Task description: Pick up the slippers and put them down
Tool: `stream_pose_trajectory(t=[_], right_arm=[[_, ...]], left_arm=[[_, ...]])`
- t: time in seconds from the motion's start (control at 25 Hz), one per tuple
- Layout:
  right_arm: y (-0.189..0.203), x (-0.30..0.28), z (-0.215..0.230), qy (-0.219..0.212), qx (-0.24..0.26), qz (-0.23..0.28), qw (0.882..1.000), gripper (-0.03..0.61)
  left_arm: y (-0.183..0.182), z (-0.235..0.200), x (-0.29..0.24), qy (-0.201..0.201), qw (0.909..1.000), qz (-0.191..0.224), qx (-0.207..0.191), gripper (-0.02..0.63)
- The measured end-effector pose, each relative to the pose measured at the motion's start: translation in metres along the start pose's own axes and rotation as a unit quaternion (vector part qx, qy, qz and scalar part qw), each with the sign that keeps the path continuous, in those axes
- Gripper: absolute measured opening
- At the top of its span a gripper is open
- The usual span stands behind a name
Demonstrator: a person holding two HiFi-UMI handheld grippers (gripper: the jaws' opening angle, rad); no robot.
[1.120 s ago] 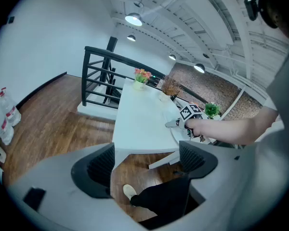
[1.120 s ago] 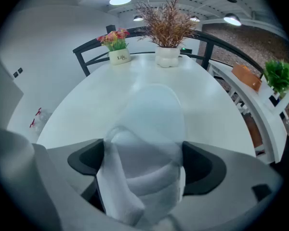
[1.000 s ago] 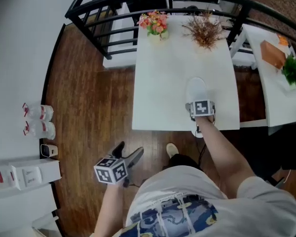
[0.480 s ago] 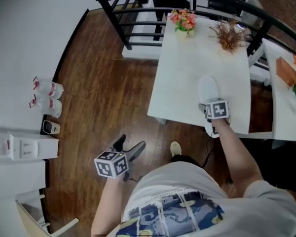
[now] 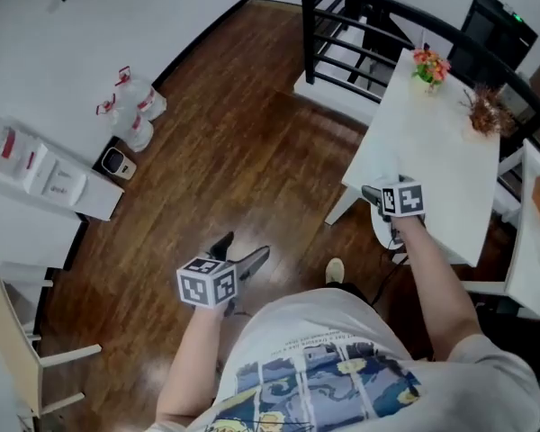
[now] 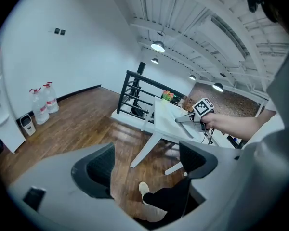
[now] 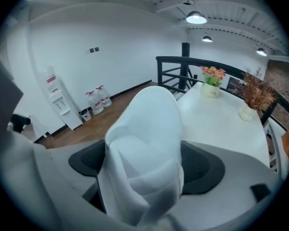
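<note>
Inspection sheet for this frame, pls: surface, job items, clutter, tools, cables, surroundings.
Surface: white table, mostly bare, standing on a wooden floor.
Job's things: one white slipper, held over the table's near edge; no second slipper identified.
Clutter: flower pot and dried plant at the table's far end.
Grippers: right tool shut on the slipper; left tool open and empty, over the floor.
Cables: a dark cable seems to hang below the right tool.
Surroundings: black railing behind the table; water bottles and a white cabinet by the wall.
</note>
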State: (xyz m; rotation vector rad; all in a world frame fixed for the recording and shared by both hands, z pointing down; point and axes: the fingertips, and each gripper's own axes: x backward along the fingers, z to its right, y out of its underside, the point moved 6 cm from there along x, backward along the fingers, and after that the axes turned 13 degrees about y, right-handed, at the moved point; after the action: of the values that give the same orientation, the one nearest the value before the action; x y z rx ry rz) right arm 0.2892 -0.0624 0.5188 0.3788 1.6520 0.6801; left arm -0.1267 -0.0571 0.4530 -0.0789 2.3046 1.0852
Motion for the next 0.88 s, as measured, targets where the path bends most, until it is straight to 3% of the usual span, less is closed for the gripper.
stream_pose_trajectory(t=[0.24,0.44,0.68,0.88], right_arm=[[-0.013,0.002,-0.157,-0.067,0.053,0.013,0.996,0.505],[-0.006,-0.023,-0.251,-0.112,0.095,-0.006,0.989,0.503],[0.005,-0.139,-0.323,-0.155,0.153,-0.054,0.974,0.502],[0.008,-0.284,-0.387,-0.164,0.152,-0.075,0.972,0.502]], left_arm=[[0.070,-0.068,0.104,-0.042,0.9976,0.020,0.050,0.419],[0.110,-0.115,0.142,-0.064,0.9927,0.036,0.096,0.419],[0.136,-0.185,0.104,-0.093,0.9832,0.021,0.156,0.419],[0.146,-0.269,0.034,-0.109,0.9720,0.012,0.208,0.419]])
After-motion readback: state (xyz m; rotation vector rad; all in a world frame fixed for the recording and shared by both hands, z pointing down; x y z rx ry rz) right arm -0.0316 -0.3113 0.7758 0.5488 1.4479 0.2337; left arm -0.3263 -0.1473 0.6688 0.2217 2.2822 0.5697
